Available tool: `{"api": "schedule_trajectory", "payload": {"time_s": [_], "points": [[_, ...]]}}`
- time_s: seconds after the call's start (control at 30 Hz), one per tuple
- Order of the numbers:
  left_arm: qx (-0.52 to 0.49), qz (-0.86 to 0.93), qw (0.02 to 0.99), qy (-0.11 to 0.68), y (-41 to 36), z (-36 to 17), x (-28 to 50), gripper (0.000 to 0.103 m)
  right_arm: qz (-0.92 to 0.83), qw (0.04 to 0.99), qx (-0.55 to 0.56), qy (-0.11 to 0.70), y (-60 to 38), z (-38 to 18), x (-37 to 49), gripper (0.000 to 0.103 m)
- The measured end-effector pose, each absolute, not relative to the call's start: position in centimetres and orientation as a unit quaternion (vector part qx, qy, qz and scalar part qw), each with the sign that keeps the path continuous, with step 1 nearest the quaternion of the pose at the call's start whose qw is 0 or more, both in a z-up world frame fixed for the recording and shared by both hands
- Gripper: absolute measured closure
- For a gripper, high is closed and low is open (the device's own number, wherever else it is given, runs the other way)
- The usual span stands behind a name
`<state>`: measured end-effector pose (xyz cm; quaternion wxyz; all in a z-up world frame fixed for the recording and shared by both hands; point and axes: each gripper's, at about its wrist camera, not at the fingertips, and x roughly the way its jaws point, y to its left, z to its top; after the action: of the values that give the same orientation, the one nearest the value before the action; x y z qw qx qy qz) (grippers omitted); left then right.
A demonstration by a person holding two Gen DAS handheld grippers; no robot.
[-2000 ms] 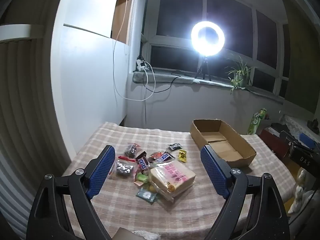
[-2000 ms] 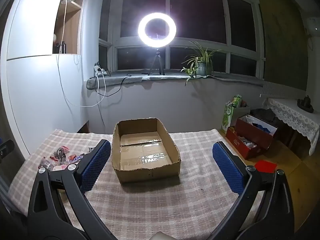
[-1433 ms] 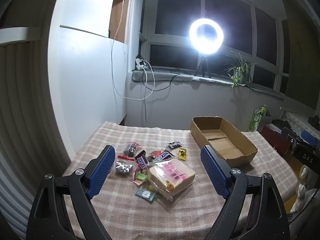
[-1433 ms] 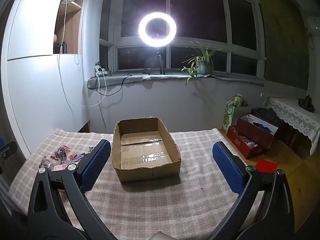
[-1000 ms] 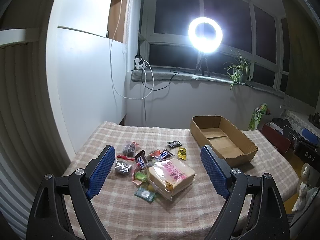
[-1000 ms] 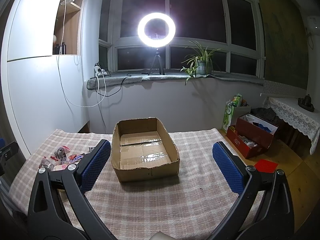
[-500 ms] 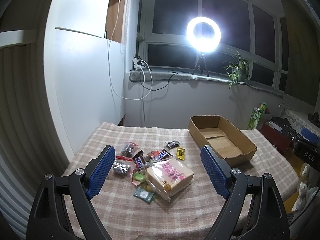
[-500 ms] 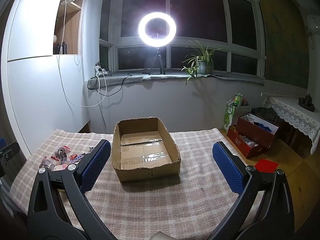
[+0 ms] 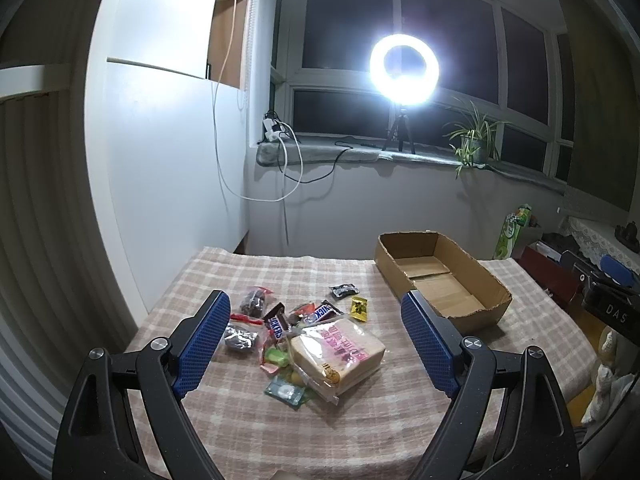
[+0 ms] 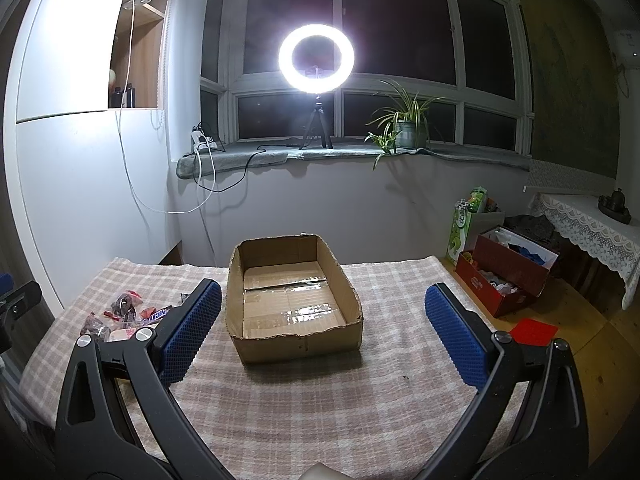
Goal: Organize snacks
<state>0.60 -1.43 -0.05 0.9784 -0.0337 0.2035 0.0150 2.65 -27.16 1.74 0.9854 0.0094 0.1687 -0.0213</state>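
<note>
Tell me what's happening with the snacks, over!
Left gripper open, empty, above the snack pile. Right gripper open, empty, facing the cardboard box. Box empty; all snacks on the checked cloth. Nothing in the way.

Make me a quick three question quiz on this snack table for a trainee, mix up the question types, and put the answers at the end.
1. True or false: the cardboard box already holds some snacks.
2. Multiple choice: the big pink-labelled bread pack lies A) inside the box, B) in the snack pile on the checked tablecloth, C) on the windowsill.
3. Fill in: the left tool and the right tool are both ____, holding nothing.

Key: 1 false, its floor is bare. 2 B. 3 open.
</note>
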Motion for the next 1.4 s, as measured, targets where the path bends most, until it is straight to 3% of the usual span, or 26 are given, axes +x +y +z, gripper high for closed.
{"api": "schedule_trajectory", "payload": {"time_s": [1.4], "points": [[-0.057,0.009,0.971,0.231,0.2,-2.2,1.7,0.015,0.068,0.973,0.016,0.221,-24.9,-1.4,5.7,0.0]]}}
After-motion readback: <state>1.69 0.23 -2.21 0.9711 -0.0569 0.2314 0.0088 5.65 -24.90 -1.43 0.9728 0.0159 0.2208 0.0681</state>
